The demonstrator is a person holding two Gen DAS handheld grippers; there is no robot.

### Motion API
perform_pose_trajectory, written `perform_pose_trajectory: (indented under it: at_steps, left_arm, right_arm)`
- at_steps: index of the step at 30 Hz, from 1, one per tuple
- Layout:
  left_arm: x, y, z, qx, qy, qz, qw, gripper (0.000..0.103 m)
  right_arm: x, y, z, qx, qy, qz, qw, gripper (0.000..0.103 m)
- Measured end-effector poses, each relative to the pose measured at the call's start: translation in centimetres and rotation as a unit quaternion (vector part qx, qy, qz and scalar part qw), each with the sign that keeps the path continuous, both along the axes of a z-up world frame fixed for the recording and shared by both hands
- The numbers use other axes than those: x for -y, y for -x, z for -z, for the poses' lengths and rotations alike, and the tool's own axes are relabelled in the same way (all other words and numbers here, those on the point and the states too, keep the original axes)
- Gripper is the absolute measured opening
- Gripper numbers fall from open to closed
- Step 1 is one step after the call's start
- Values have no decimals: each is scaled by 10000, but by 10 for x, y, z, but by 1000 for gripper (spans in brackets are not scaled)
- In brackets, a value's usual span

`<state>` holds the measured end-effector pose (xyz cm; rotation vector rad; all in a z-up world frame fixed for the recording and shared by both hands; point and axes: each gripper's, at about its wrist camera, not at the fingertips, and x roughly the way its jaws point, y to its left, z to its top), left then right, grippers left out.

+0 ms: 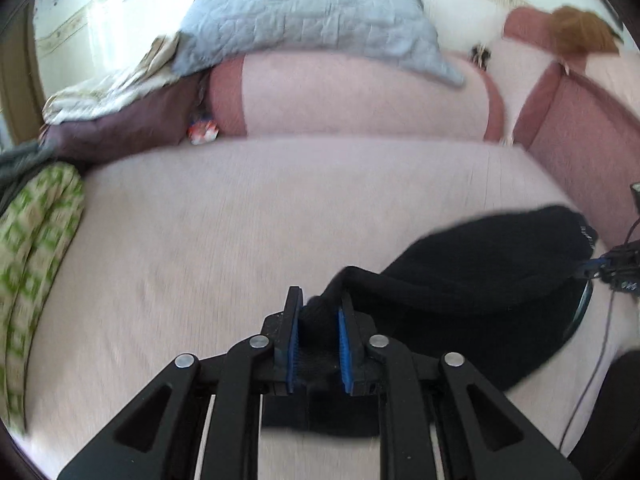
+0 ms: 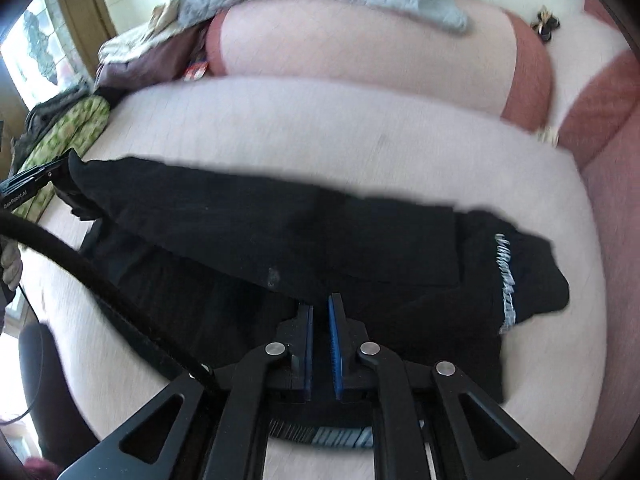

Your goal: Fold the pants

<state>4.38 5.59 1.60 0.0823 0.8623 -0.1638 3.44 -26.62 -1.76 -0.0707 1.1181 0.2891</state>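
Observation:
Black pants (image 2: 280, 232) lie across a pale pink sofa seat (image 2: 340, 128), with a white printed stripe (image 2: 506, 276) near their right end. My left gripper (image 1: 319, 308) is shut on a bunched end of the pants (image 1: 480, 264) and lifts it off the seat; it also shows at the left edge of the right wrist view (image 2: 60, 172). My right gripper (image 2: 320, 312) hovers over the near edge of the pants, jaws nearly closed with a narrow gap. I cannot tell whether cloth is between them.
A pink back cushion (image 1: 360, 96) with a grey quilted blanket (image 1: 304, 12) stands behind. A green patterned cloth (image 1: 36, 248) lies at the seat's left end. The dark pink armrest (image 1: 592, 136) is at the right. A black cable (image 2: 92, 268) crosses the left.

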Motion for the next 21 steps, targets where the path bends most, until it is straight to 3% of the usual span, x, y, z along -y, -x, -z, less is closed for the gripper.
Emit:
perform_pose_trajectory:
  at_steps: [3,5,9,10,11,16,19,21]
  left_arm:
    - [-4,25,27,-476,-192,-70,9987,28]
    - [-8,41,34,-661,-269,-112,9974,39]
    - [-24,74,21,-578,-286,-273,9975,48]
    - [-30,78,17,-546,-253,-370,9975,53]
    - [-37,80,13,-517,-185,-479,9973,56]
    - [-78,90,4,-485,741,-1159,9893,57]
    - [-84,85,12,-547,1417,-1336,9793,57]
    - [-84,83,17,-527,1569,-1564,9737,57]
  right_arm:
    - [-12,34,22,-350,205,-100,9991,9]
    - [-16,46,29,-503,456,-121,9976,15]
    - [-19,65,21,-512,813,-92,9953,53]
    - [-21,68,17,-441,842,-104,9954,60]
    - [-23,71,8,-327,845,-129,9958,61]
    - [-53,68,-24,27,273,-323,9991,61]
    - [-92,54,-34,153,-364,-745,9964,61]
    - [-129,42,-32,146,-674,-1119,9913,61]
